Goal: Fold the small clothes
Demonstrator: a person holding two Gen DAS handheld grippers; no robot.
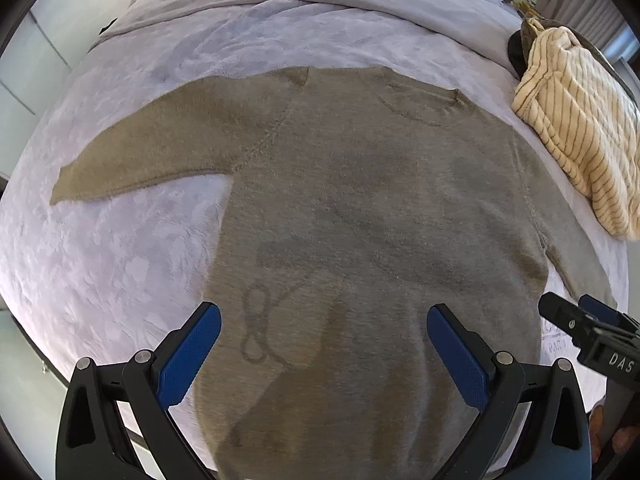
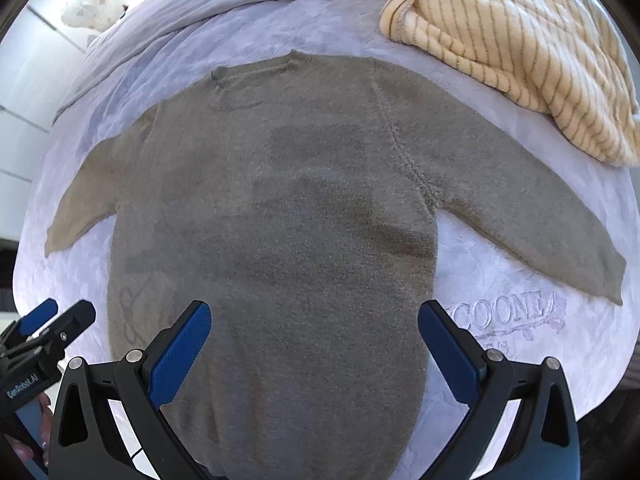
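Observation:
A tan-grey knit sweater [image 1: 352, 200] lies flat and spread out on a pale lavender blanket [image 1: 100, 248], neckline far from me, both sleeves stretched out sideways. It also shows in the right wrist view [image 2: 280, 220]. My left gripper [image 1: 324, 340] is open and empty, hovering above the sweater's lower left part. My right gripper [image 2: 314, 336] is open and empty above the lower middle of the sweater. Each gripper shows at the edge of the other's view: the right gripper [image 1: 592, 328] and the left gripper [image 2: 44, 328].
A cream garment with thin brown stripes [image 1: 580, 128] lies crumpled at the far right, beyond the right sleeve; it also shows in the right wrist view [image 2: 512, 48]. The blanket [image 2: 520, 320] bears embroidered lettering near the right sleeve. White cupboards stand at left.

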